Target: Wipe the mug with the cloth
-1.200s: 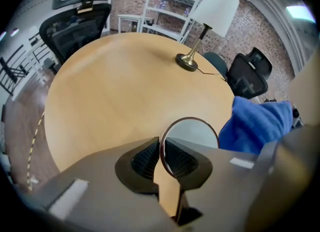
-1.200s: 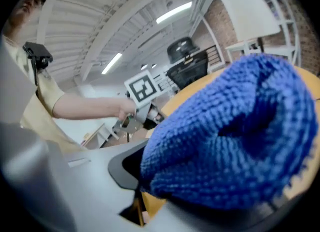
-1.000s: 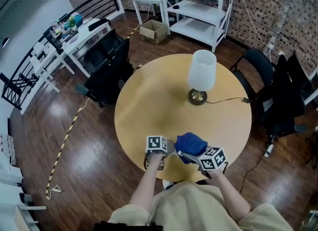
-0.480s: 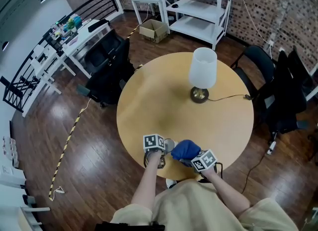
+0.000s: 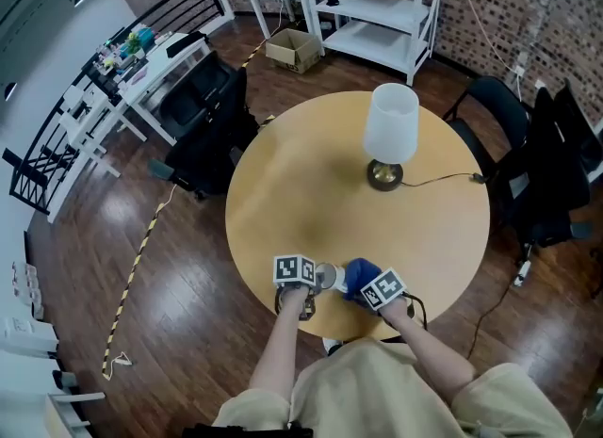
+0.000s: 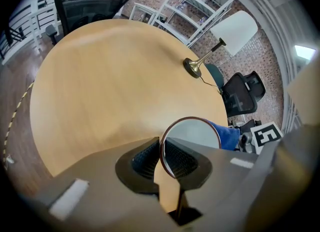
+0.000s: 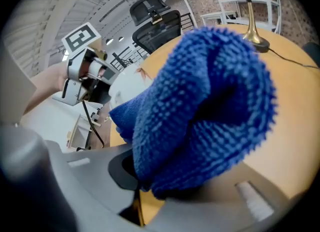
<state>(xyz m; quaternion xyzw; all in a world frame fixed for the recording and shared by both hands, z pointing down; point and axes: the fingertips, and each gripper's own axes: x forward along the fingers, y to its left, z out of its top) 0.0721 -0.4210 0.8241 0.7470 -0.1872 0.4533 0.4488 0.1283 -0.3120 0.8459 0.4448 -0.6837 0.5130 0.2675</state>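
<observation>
A white mug (image 5: 327, 278) with a dark rim sits near the front edge of the round wooden table (image 5: 311, 182). My left gripper (image 5: 303, 287) is shut on the mug's wall: in the left gripper view the rim (image 6: 192, 132) stands pinched between the ribbed pads (image 6: 145, 158). My right gripper (image 5: 369, 287) is shut on a bunched blue cloth (image 5: 358, 274), which presses against the mug's right side. In the right gripper view the cloth (image 7: 210, 101) fills the jaws and hides most of the mug (image 7: 127, 89). The left gripper (image 7: 82, 74) shows behind it.
A table lamp (image 5: 390, 135) with a white shade stands at the table's far right, and its cord (image 5: 443, 179) trails off the right edge. Black office chairs (image 5: 203, 106) (image 5: 546, 172) stand left and right of the table. A white shelf unit (image 5: 377, 3) stands behind.
My right gripper has carried the blue cloth left and lower, from above the table edge onto the mug's side. The left gripper has stayed shut on the mug.
</observation>
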